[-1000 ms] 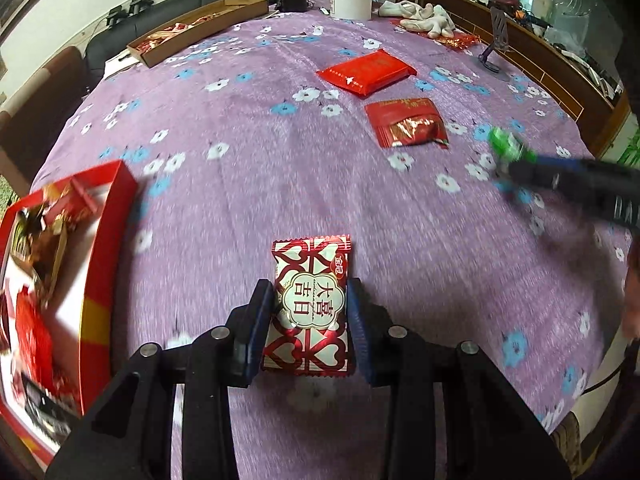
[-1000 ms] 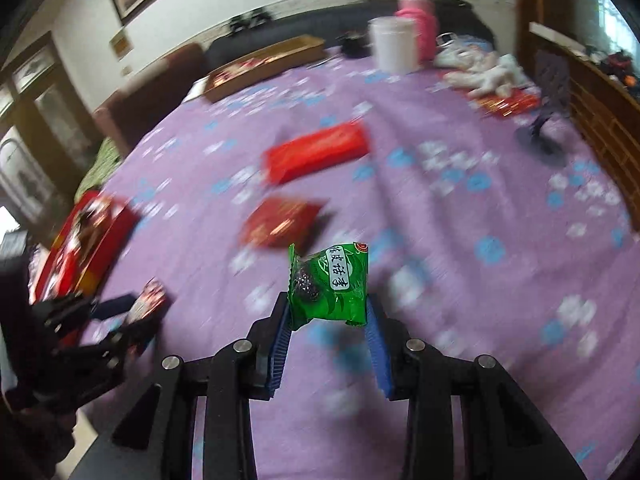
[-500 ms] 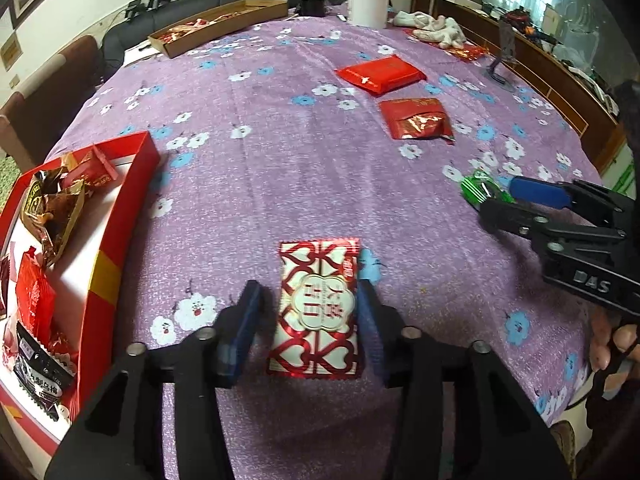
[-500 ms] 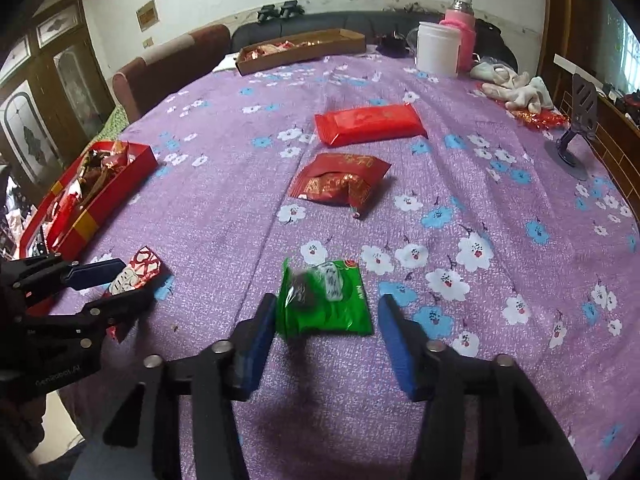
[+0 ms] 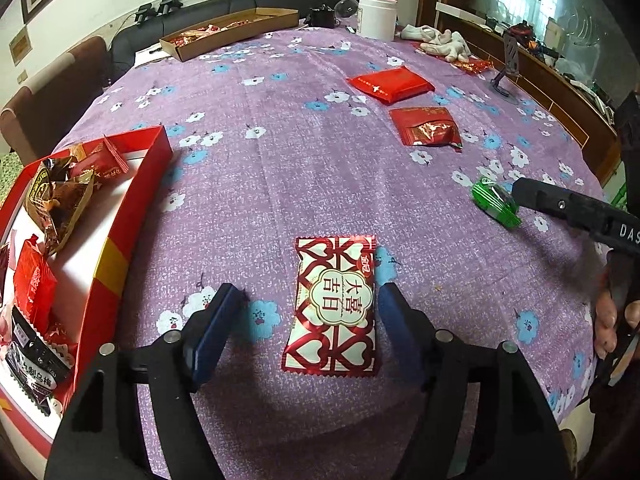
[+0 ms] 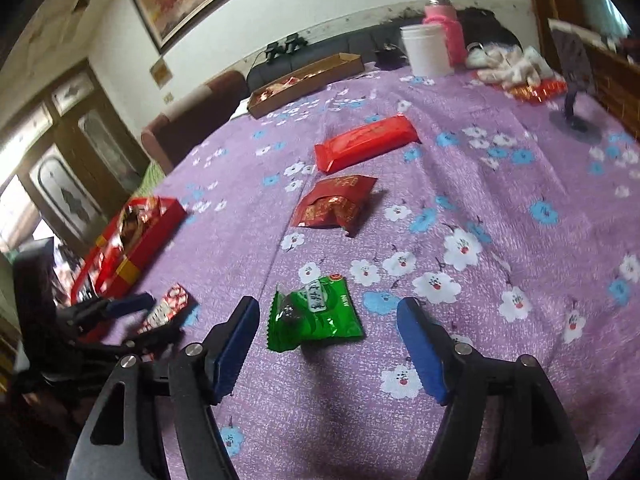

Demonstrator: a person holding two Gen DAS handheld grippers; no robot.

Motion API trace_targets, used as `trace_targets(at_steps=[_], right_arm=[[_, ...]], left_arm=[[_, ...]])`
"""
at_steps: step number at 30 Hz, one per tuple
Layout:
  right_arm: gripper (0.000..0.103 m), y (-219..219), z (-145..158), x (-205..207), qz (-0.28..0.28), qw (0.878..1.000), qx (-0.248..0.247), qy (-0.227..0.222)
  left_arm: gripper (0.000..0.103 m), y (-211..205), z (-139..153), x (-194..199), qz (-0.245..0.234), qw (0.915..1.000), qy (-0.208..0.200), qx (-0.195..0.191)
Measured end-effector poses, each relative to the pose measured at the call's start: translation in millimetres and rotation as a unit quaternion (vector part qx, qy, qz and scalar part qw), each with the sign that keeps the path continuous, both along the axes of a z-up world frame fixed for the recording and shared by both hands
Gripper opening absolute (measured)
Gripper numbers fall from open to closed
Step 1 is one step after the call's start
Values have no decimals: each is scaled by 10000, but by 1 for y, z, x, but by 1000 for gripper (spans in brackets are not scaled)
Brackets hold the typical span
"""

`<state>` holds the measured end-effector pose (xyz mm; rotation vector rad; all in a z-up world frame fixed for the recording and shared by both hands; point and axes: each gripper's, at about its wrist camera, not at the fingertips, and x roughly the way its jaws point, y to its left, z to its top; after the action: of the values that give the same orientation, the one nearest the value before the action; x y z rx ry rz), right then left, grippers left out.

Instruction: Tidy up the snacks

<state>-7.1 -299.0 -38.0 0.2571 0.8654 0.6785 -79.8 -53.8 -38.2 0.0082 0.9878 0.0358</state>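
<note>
My left gripper [image 5: 310,300] is open; a red-and-white heart-patterned snack packet [image 5: 335,307] lies flat on the purple floral tablecloth between its fingers, nearer the right one. My right gripper [image 6: 328,316] is open; a green snack packet [image 6: 314,316] lies on the cloth between its fingers. The green packet also shows in the left wrist view [image 5: 494,202], and the heart packet in the right wrist view [image 6: 166,308]. A red box [image 5: 120,216] with several snacks stands at the left.
A dark red snack bag [image 5: 428,126] and a flat red packet [image 5: 390,85] lie mid-table. A brown cardboard tray [image 5: 232,34], white container [image 5: 376,20], pink bottle [image 6: 442,20], white gloves [image 5: 440,42] and a black stand [image 5: 506,80] sit at the far side.
Both grippers have opened and let go of their packets onto the tablecloth. The jaws are now wider apart than half a second ago.
</note>
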Motion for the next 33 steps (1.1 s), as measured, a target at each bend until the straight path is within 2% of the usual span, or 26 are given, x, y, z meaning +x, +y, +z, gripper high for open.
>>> trace_targets(at_steps=[5,11,13,18,26,33], right_arm=[[73,-6,0,-1,1,9997,229,-22],[73,-6,2,-2,6,9996,263,-78],[73,-4,3,-3,32,9996,248,-102],[73,2,6,-7,-26,9998,15,-193],[73,31,10,-13,-163,9974,-629,-305],[72,18,0,-1,-406,9989,-177,128]], left_arm=[[72,-2,-1,-2,131,9999,-72,44],[72,-5,-1,-11,266,9994,-189,102],[69,-4,-1,-15,328,9992,-224,79],[57,-6,-1,-19,273,9990,-340,94],[52,-6,-1,-23,202,9987,-450,93],[52,-7,-2,-25,251,9982,-534,81]])
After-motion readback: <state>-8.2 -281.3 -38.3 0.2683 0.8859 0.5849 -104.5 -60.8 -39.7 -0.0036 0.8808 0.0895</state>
